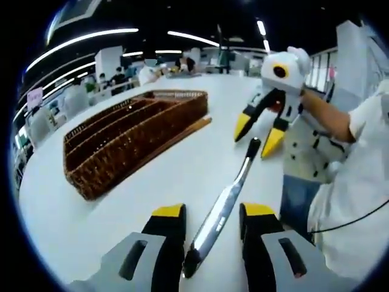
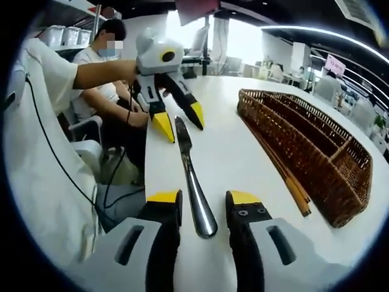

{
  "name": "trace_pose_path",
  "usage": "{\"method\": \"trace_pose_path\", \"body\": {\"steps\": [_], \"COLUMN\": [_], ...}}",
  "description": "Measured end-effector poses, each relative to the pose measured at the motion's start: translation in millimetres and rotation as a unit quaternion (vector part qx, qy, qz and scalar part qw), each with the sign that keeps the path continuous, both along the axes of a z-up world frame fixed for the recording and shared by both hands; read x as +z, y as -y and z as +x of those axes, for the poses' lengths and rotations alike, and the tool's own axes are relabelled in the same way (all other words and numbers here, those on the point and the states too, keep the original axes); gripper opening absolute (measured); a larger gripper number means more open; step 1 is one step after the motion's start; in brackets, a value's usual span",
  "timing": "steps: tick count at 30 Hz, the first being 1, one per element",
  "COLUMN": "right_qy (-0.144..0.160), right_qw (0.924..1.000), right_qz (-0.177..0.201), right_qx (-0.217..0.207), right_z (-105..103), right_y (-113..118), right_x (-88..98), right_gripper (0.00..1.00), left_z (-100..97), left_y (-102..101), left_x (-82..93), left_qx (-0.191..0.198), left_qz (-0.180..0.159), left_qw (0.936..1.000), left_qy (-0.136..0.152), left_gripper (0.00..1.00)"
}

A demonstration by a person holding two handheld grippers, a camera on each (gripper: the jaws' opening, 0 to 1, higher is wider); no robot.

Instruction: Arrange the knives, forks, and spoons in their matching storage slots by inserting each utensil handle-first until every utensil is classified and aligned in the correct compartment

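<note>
A steel table knife [image 1: 222, 207] lies on the white table, running lengthwise between my two grippers. My left gripper [image 1: 213, 212] is open, its yellow-tipped jaws on either side of the knife's blade end without touching it. Facing it, my right gripper [image 1: 258, 134] hangs open over the far end. In the right gripper view the knife [image 2: 193, 182] points away, its rounded handle end between the open jaws of my right gripper [image 2: 203, 198]. The left gripper [image 2: 180, 118] stands open at the blade tip. A brown wicker cutlery basket [image 1: 146, 152] [image 2: 285, 143] with long slots sits beside them.
A thin wooden strip [image 2: 285, 176] [image 1: 185, 135] lies along the basket's near side. The table edge [image 2: 146, 182] runs close to the knife. A seated person [image 2: 100, 73] is beyond that edge, and a white sleeve [image 1: 358, 182] is near it.
</note>
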State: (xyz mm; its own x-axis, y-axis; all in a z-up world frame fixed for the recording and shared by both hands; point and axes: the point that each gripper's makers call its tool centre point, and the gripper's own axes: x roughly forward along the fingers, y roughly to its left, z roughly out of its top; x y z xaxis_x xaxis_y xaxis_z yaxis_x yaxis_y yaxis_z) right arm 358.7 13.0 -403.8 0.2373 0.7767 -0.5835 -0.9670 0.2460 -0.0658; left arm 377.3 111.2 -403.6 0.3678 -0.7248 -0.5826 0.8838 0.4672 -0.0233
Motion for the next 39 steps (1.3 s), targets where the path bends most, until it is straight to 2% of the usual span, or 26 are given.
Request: {"method": "trace_pose_path", "body": {"steps": [3,4,7,11,23,26,32,37,39], "right_qy": [-0.014,-0.010,-0.010,-0.018,-0.021,-0.020,-0.019,-0.041,-0.043], "right_qw": [0.9999,0.9999,0.9999,0.9996,0.9993,0.9991,0.9979,0.9960,0.9957], "right_qz": [-0.005,-0.006,-0.008,-0.017,-0.026,-0.033,-0.052,-0.064,-0.065], "right_qx": [0.004,0.006,0.009,0.015,0.016,0.019,0.033,0.047,0.050], "right_z": [-4.2,-2.3,-3.1,-5.0,-6.1,-7.0,-6.7,-5.2,-4.7], "right_y": [-0.1,0.0,-0.5,-1.7,-1.8,-3.7,-7.0,-9.8,-11.3], "right_x": [-2.7,-2.9,-3.3,-3.9,-3.2,-3.0,-2.9,-4.2,-4.7], "right_gripper": [0.24,0.23,0.22,0.18,0.15,0.14,0.12,0.12,0.12], "left_z": [-0.9,-1.4,-2.9,-11.3,-13.7,-19.8,-21.2,-24.5,-27.7], "left_y": [-0.9,-1.3,-1.2,3.1,5.0,4.5,8.3,10.5,10.9], "left_x": [-1.2,-1.3,-1.2,-1.3,-0.7,-1.3,-3.2,-4.0,-4.4], "left_qx": [-0.012,-0.017,-0.026,-0.062,-0.090,-0.099,-0.118,-0.126,-0.128], "left_qz": [0.016,0.023,0.037,0.067,0.111,0.132,0.162,0.177,0.184], "left_qw": [0.9998,0.9996,0.9990,0.9957,0.9892,0.9855,0.9782,0.9745,0.9732], "left_qy": [0.006,0.005,-0.001,-0.014,-0.033,-0.041,-0.053,-0.057,-0.050], "left_gripper": [0.33,0.32,0.29,0.26,0.23,0.14,0.13,0.12,0.12]}}
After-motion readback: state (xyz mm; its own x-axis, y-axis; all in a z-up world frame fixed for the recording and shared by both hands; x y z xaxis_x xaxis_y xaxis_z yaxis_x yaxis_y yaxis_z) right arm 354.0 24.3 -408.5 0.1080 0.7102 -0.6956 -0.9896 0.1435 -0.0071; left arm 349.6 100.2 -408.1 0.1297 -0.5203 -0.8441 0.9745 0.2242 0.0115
